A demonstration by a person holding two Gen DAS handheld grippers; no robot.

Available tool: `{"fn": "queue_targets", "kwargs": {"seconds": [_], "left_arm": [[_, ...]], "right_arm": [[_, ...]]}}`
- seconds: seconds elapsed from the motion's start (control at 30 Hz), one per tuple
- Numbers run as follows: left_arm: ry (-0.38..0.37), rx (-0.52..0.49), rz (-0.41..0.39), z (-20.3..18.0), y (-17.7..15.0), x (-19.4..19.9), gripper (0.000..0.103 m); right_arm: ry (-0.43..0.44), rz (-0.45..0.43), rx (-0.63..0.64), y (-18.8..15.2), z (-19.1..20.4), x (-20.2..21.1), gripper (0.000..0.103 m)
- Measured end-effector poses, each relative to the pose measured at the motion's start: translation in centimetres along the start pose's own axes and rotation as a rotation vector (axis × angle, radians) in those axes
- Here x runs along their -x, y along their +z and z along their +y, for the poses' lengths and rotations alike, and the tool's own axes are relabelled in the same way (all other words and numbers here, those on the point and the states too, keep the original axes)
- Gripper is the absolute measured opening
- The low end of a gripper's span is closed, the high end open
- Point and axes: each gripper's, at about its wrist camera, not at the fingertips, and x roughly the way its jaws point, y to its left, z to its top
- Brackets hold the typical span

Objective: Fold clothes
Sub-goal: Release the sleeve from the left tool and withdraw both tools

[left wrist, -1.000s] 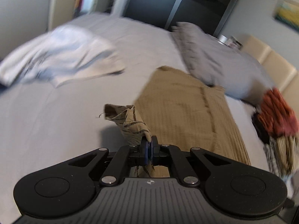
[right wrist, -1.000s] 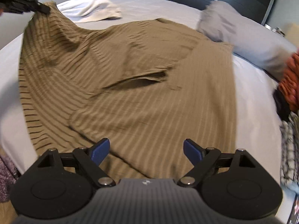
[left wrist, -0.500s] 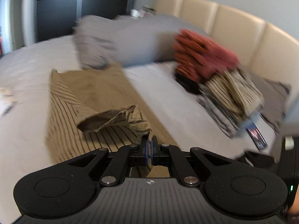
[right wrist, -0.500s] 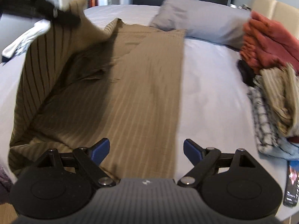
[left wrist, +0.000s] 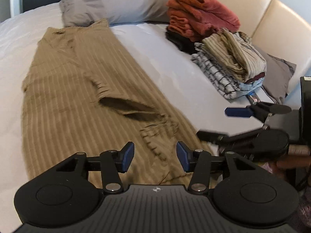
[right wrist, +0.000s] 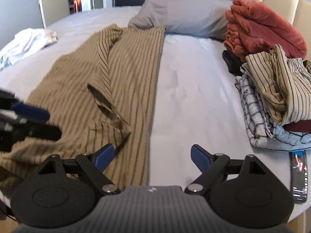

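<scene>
A tan striped shirt (left wrist: 77, 97) (right wrist: 126, 73) lies lengthwise on the white bed, folded into a long strip with a straight right edge. Its sleeve (left wrist: 136, 112) (right wrist: 108, 112) rests loosely on top, cuff end rumpled. My left gripper (left wrist: 155, 155) hovers just above the cuff; its jaws are opening and nothing is pinched between the blue pads. From the right wrist view the left gripper (right wrist: 37, 121) shows at the left edge. My right gripper (right wrist: 153, 155) stands wide open over the shirt's right edge, holding nothing. It also appears in the left wrist view as the right gripper (left wrist: 223, 123).
A grey pillow (left wrist: 120, 5) lies beyond the shirt's collar. A pile of folded clothes (left wrist: 223, 58) topped by a rust fleece (left wrist: 200, 19) sits at the right by the padded headboard (left wrist: 262, 15). A white garment (right wrist: 29, 42) lies far left; a phone (right wrist: 298, 174) lies near the bed's edge.
My left gripper carried the sleeve rightward across the shirt, then let it go; the sleeve now lies on the shirt. The right gripper shifted right and stayed open.
</scene>
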Motion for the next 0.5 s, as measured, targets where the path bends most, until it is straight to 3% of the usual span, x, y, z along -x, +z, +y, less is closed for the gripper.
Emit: {"fn": "queue_targets", "kwargs": {"seconds": [0.2,0.4,0.5], "left_arm": [[0.129,0.043,0.011,3.3,-1.9,1.9,0.046],[0.169,0.017,0.05,5.0,-4.2,3.0,0.046],[0.164,0.007,0.066,5.6,-5.2,3.5,0.046]], "right_arm": [[0.12,-0.056,-0.095,0.7,-0.2,-0.2,0.086],[0.239,-0.005,-0.178,0.4,1.1,-1.7,0.077],[0.234,0.012,-0.156,0.6,2.3,-2.8,0.074]]}}
